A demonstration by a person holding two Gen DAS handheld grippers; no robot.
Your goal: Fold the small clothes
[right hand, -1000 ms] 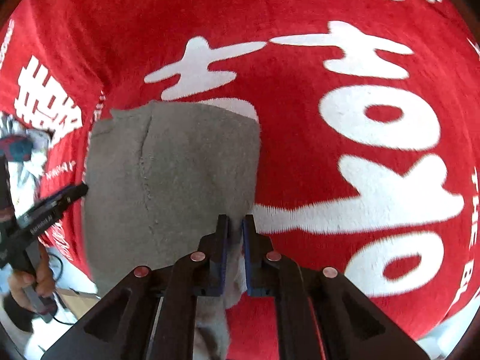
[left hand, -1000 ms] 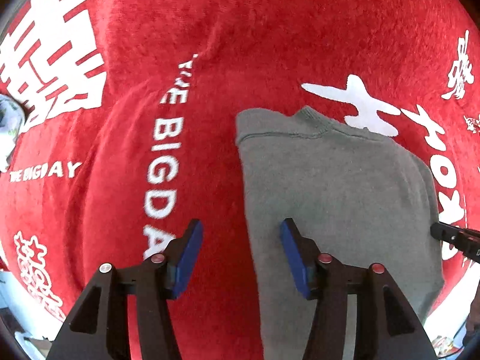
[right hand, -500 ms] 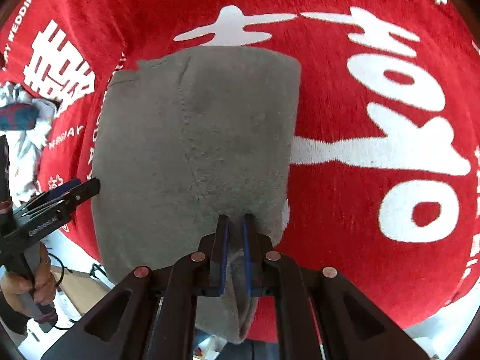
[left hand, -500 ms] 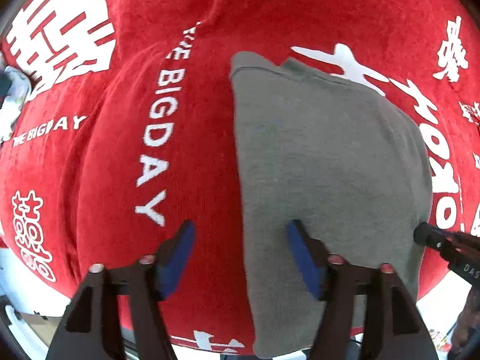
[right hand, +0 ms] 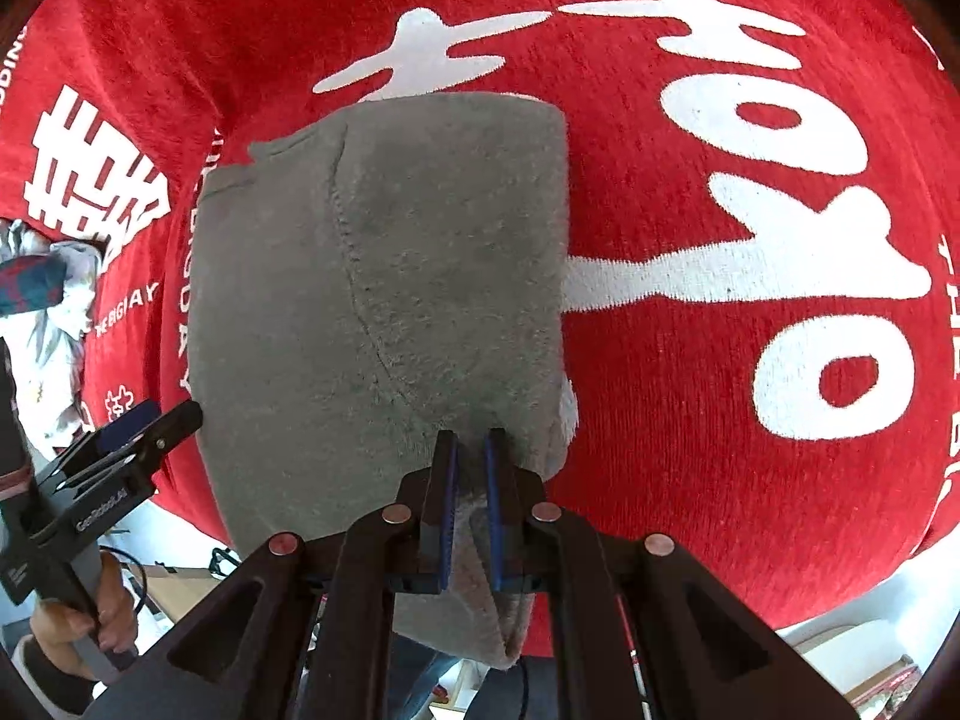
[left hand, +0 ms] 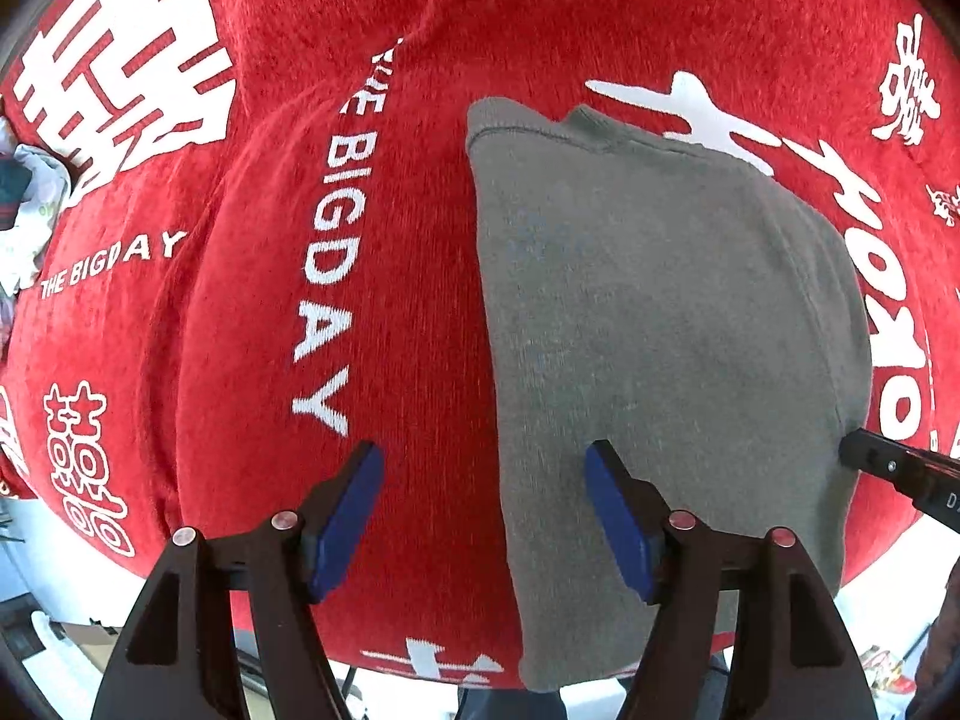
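Folded grey garment (left hand: 660,312) lying flat on the red cloth (left hand: 420,300) with white lettering that covers the bench; long axis running away from the cameras, near end hanging past the cloth's front edge, far end showing a stitched hem and a small notch; lying right of the "BIG DAY" lettering in the left wrist view; in the right wrist view, a curved seam running lengthwise down the grey garment (right hand: 384,276), right side a rounded fold.

Left tool (left hand: 483,516) spread wide, blue pads well apart, gripping nothing; left pad over bare red cloth, right pad over the garment, so straddling its left long edge near the front end.

Right tool (right hand: 469,504) pinched narrow on the garment's near right corner, a ridge of grey fabric bunched between the blue pads; right tool's black tip (left hand: 888,468) meeting the right edge in the left wrist view.

Crumpled pale fabric (right hand: 54,282) at the far left, beside the cloth.
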